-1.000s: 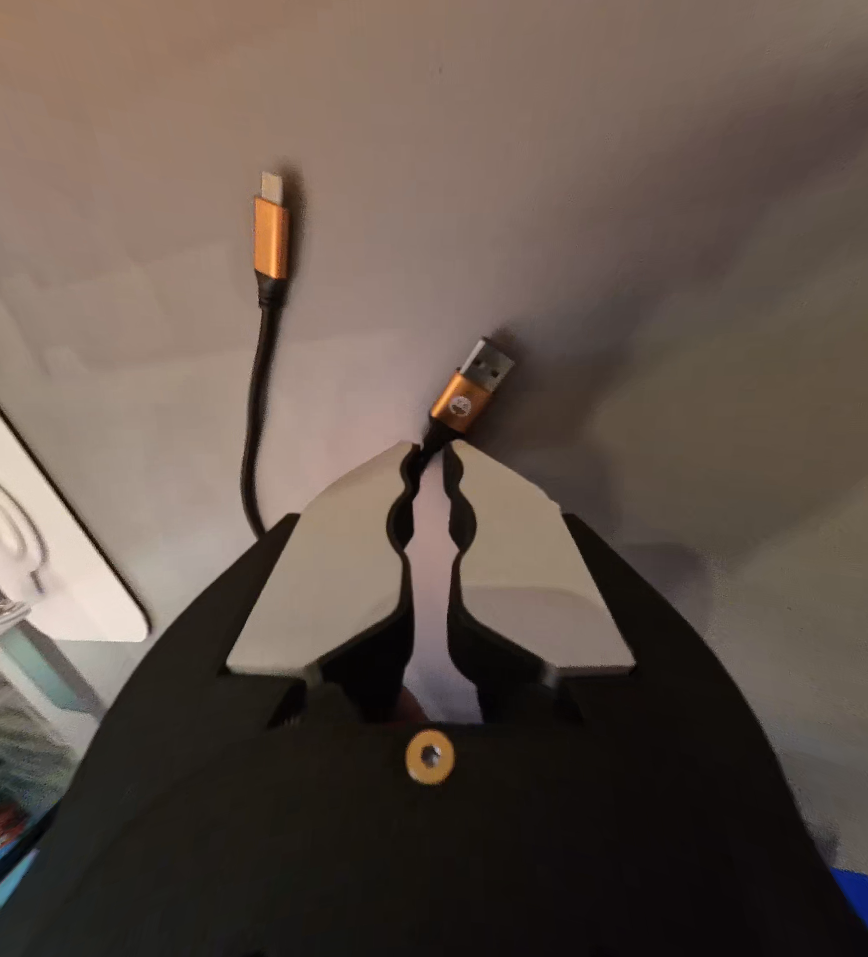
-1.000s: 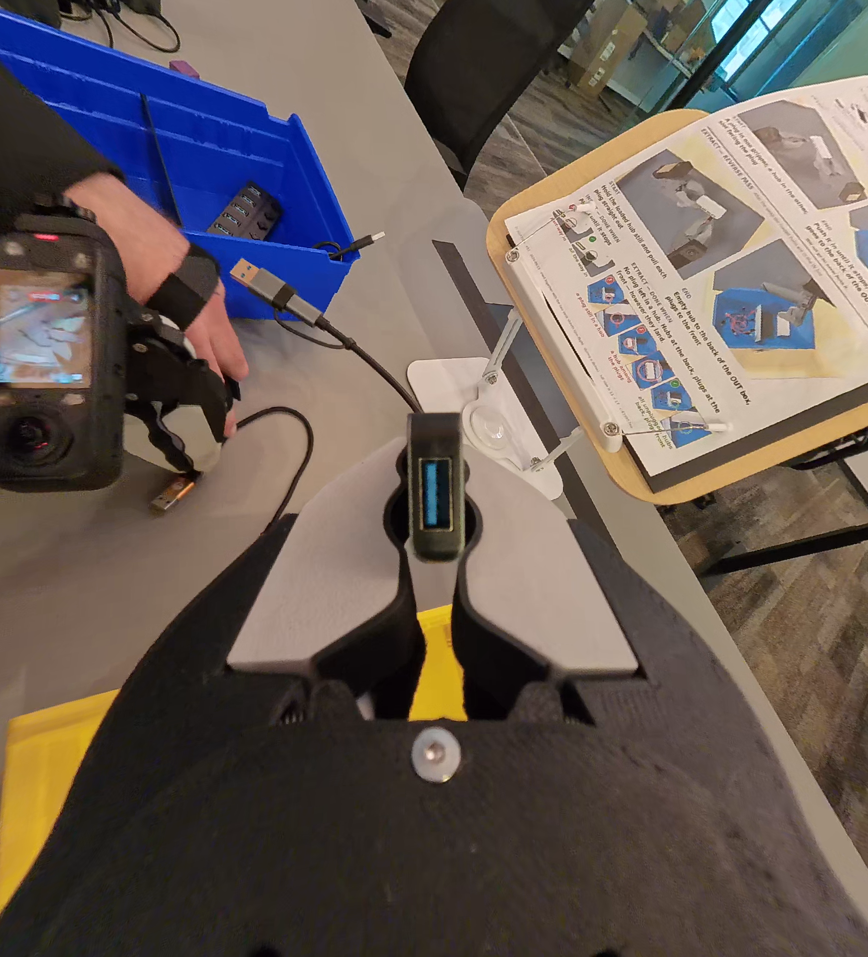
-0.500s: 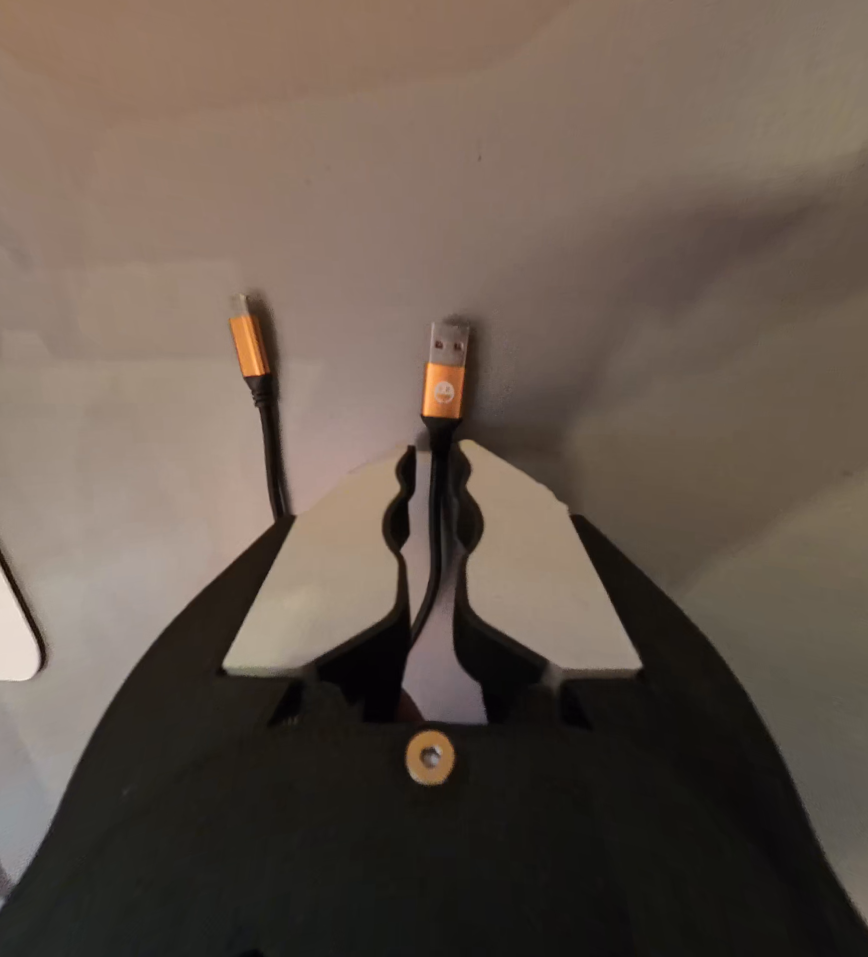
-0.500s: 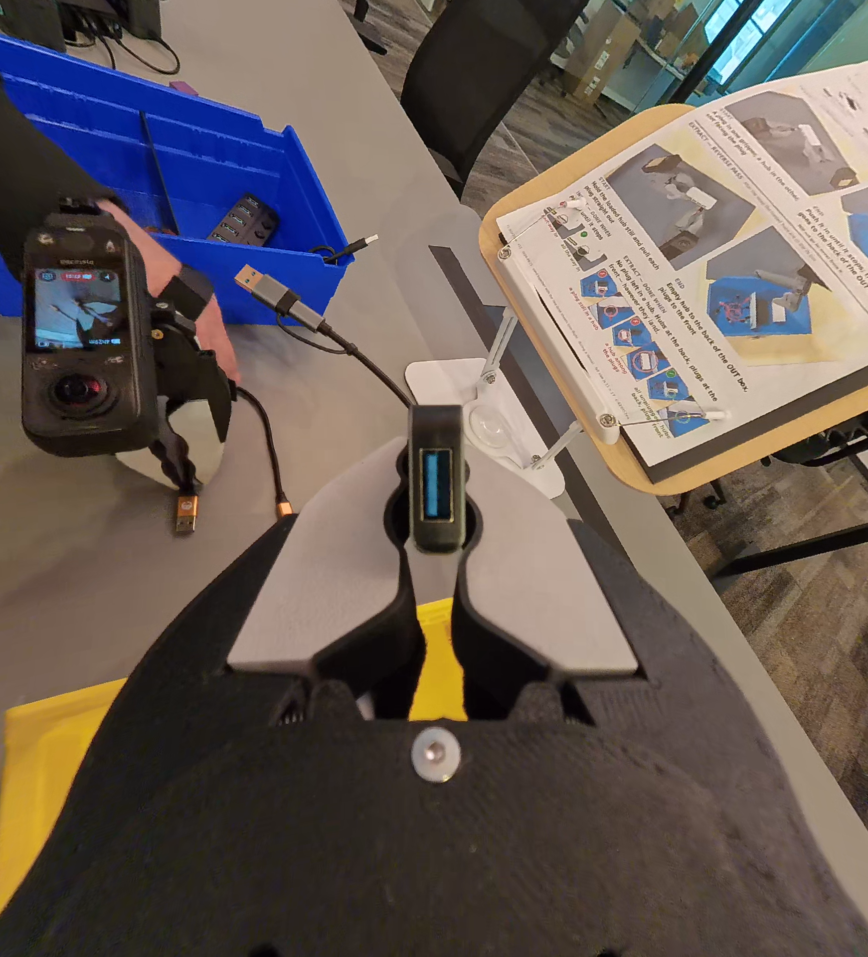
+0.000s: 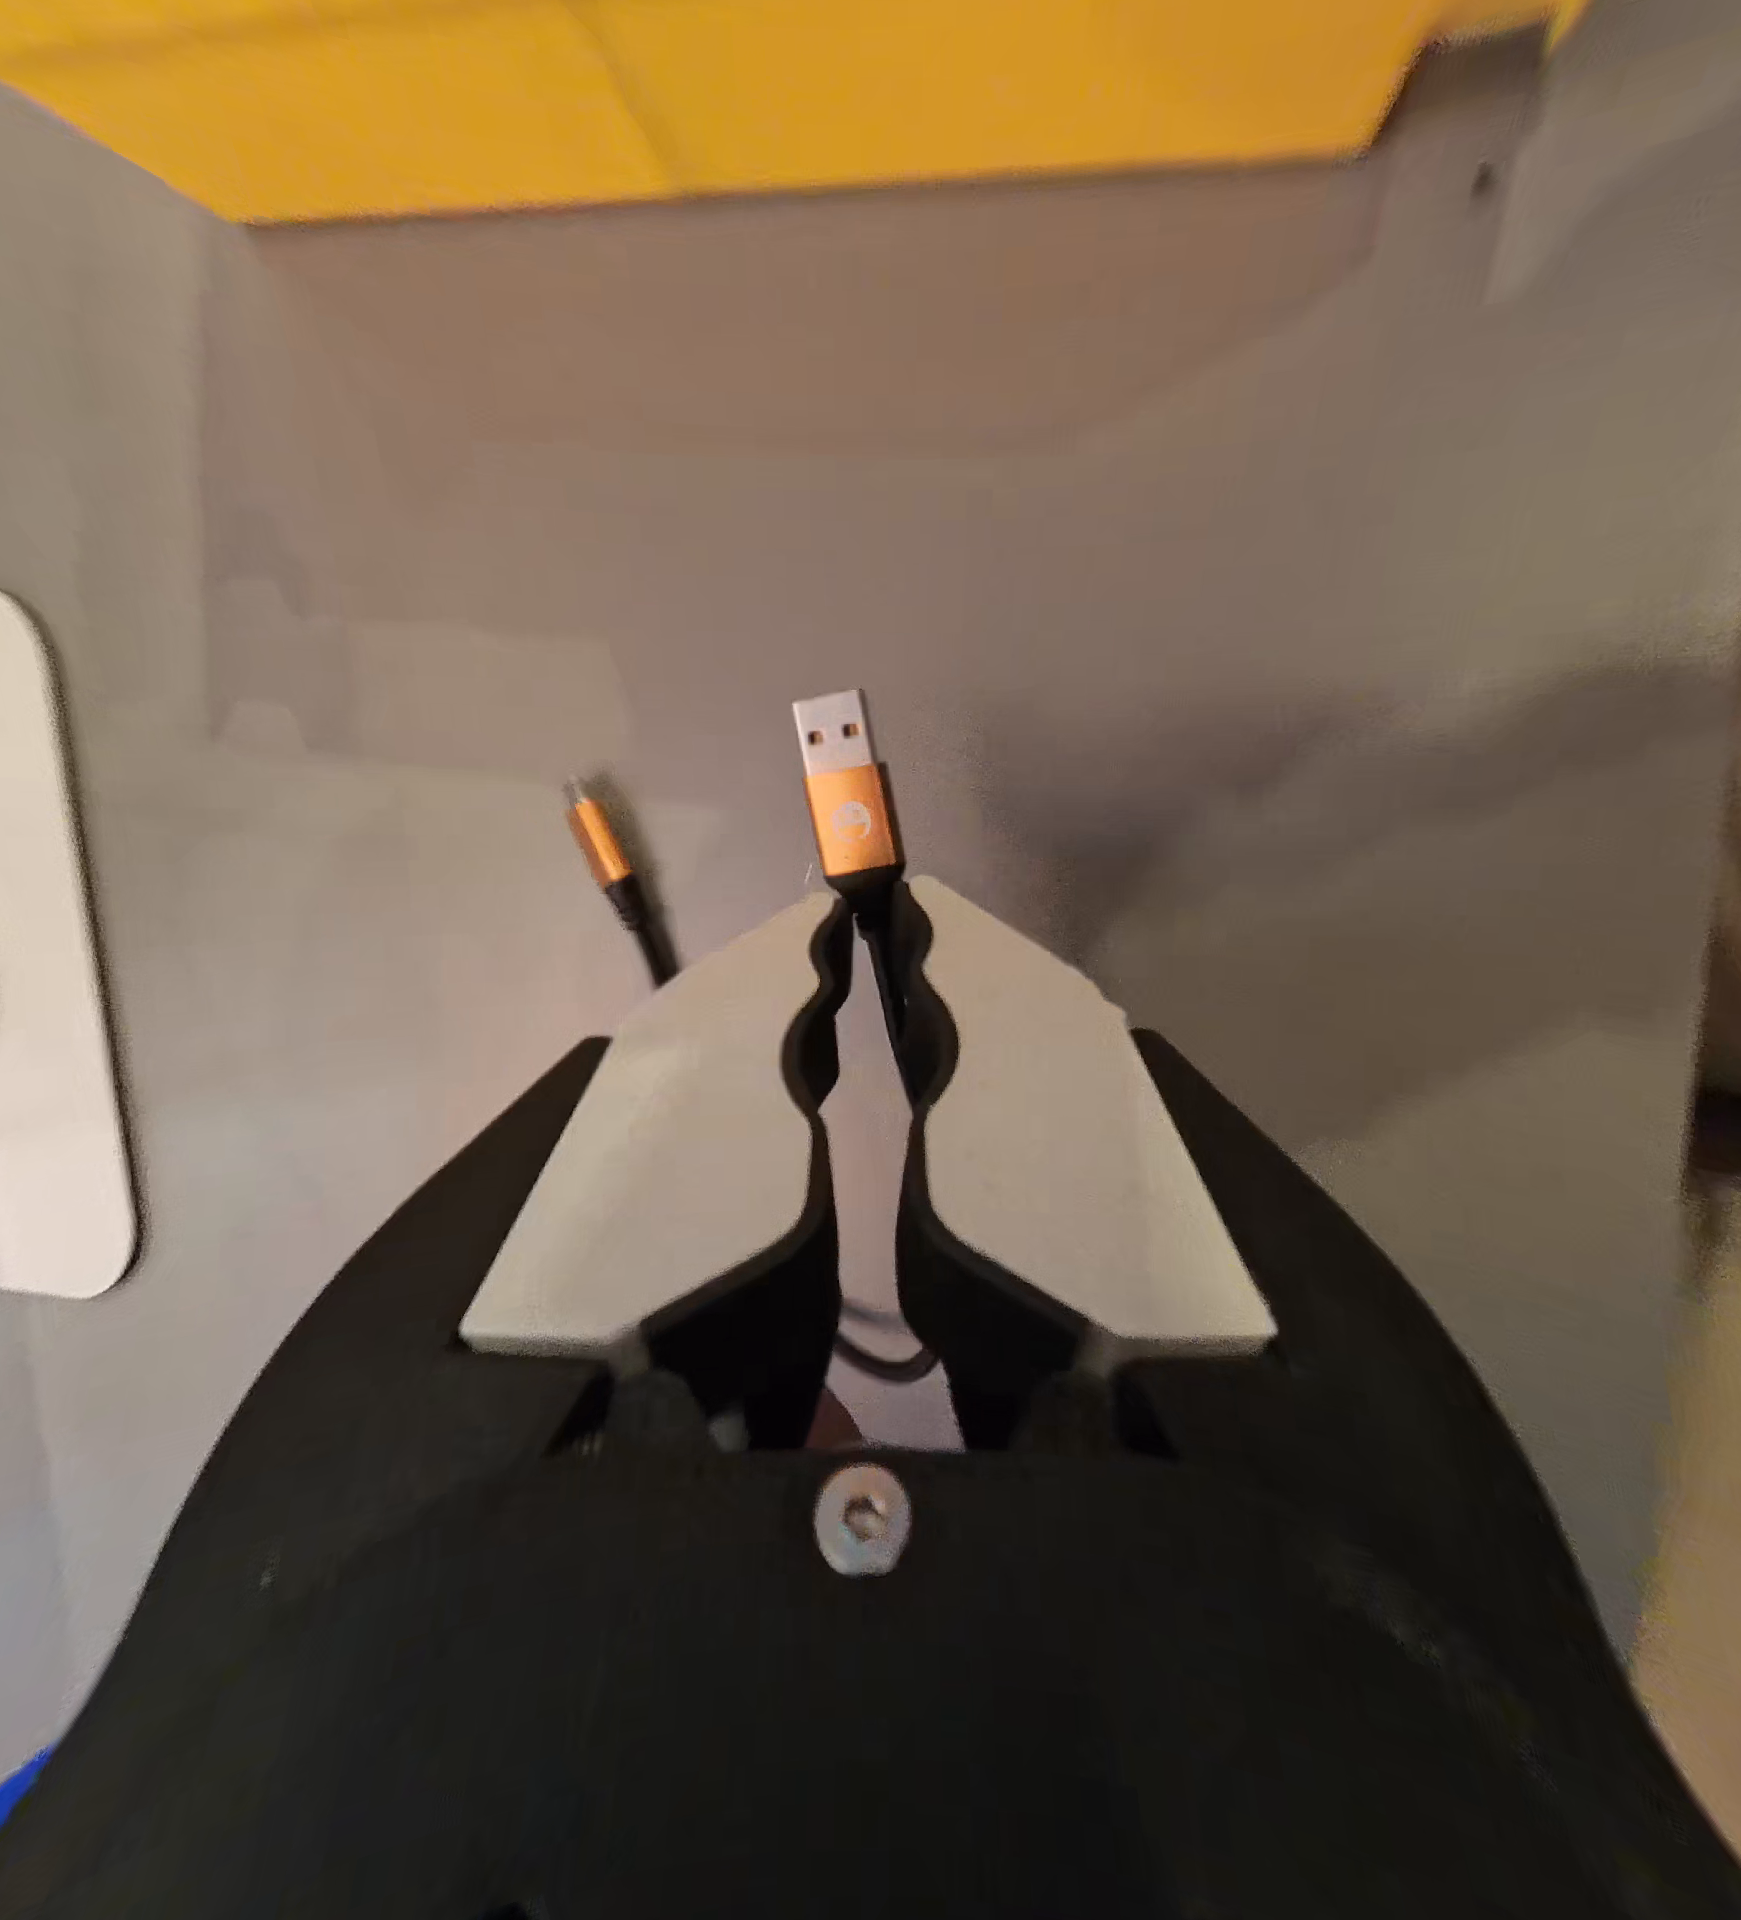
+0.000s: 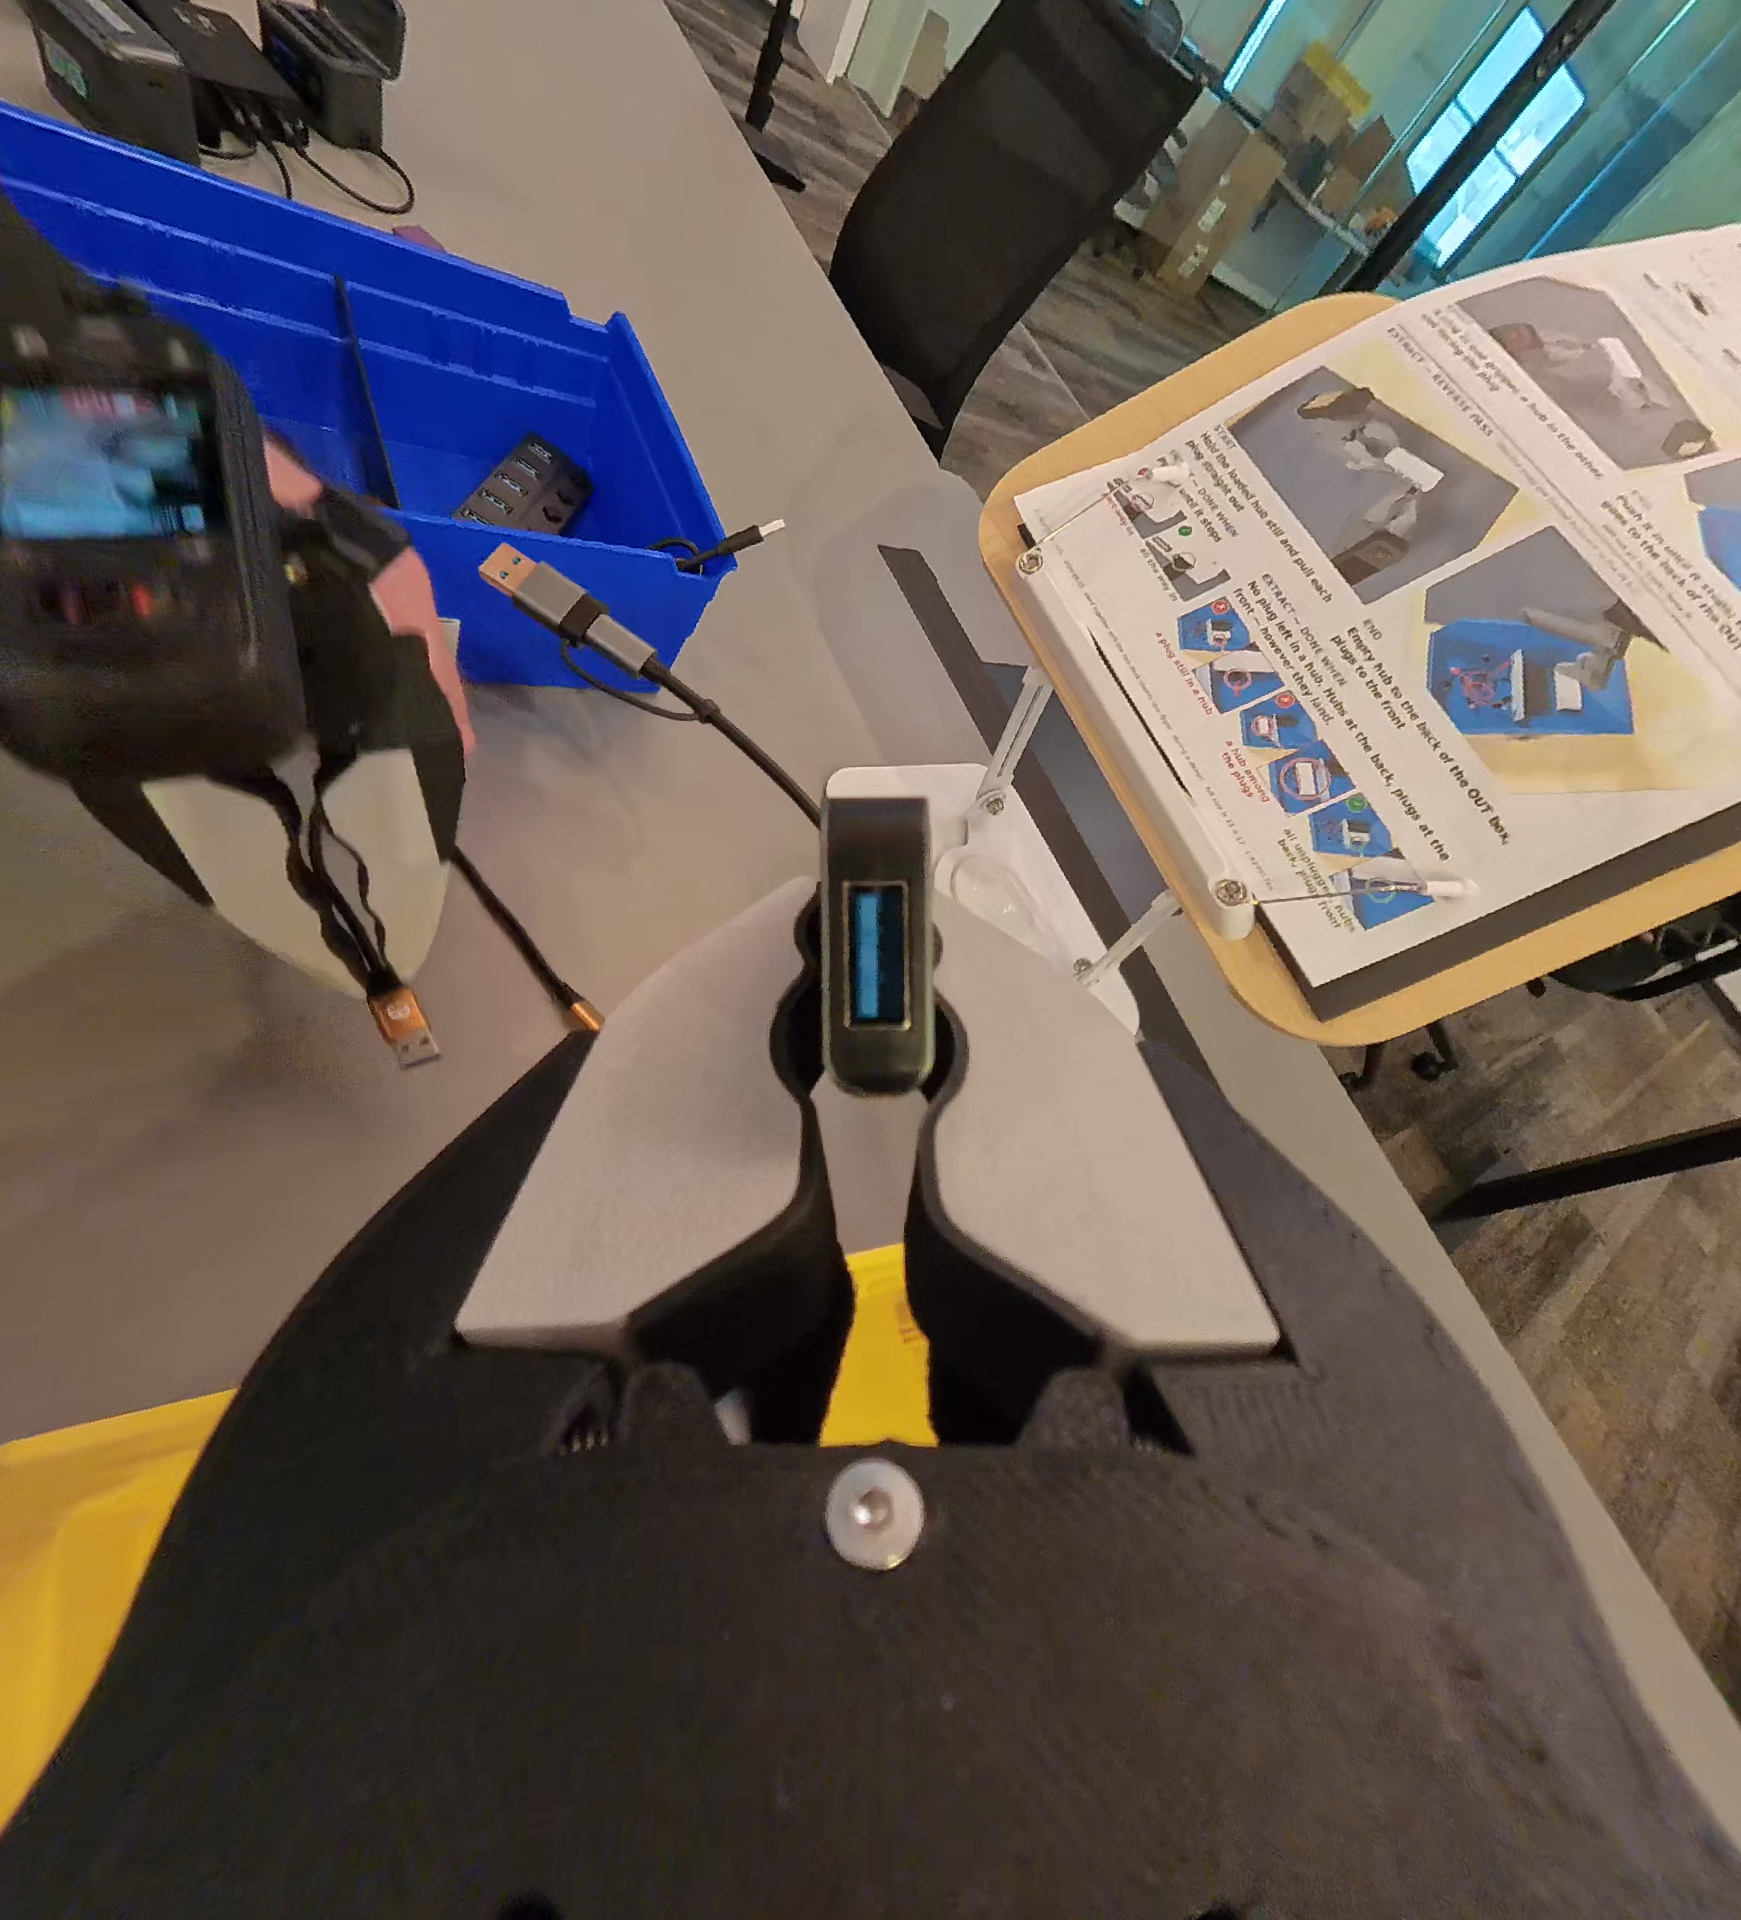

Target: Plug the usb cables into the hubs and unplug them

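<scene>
My left gripper is shut on a black cable just behind its orange USB-A plug, which sticks out past the fingertips above the grey table. The cable's small orange plug hangs to the left. My right gripper is shut on a black USB hub, held upright with a blue port facing the camera. In the right wrist view the left gripper is to the left of the hub and apart from it, with the orange plug pointing down and right. The hub's own cable ends in a grey plug.
A blue bin at the back left holds another black hub. A white stand base carries a wooden board with an instruction sheet at the right table edge. A yellow sheet lies under my right gripper, also in the left wrist view.
My left gripper closed on the cable behind the orange plug, lifted it and swung toward the right gripper. The yellow sheet came into its view. The right gripper still holds the hub.
</scene>
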The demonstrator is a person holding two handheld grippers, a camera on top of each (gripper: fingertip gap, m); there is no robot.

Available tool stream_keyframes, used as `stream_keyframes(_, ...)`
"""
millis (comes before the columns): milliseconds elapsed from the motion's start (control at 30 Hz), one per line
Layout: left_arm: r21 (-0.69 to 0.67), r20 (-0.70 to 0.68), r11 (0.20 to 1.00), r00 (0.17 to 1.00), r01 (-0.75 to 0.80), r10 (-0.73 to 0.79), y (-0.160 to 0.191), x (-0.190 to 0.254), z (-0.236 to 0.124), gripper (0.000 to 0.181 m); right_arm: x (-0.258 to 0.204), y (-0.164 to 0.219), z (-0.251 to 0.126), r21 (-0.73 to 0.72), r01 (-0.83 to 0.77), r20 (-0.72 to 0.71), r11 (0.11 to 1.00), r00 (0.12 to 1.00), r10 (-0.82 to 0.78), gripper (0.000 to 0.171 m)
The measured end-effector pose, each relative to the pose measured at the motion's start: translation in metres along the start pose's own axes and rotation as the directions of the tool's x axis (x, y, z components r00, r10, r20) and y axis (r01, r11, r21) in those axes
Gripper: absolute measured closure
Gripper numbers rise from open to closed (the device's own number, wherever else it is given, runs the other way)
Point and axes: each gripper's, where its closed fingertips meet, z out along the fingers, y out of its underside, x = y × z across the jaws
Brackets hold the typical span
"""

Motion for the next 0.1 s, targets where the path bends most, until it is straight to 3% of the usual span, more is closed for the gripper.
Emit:
stream_keyframes(33,0.024,0.010,1.000,1.000,0.014,-0.014,-0.006,-0.002,-0.011,0.174,-0.001,-0.001,0.000,0.007,0.014,0.002,1.000,1.000,-0.014,0.161)
stream_keyframes(100,0.081,0.034,0.996,0.998,0.045,-0.048,-0.017,-0.006,-0.035,0.174,-0.003,-0.001,0.002,0.012,0.041,-0.002,0.999,0.999,-0.041,0.160)
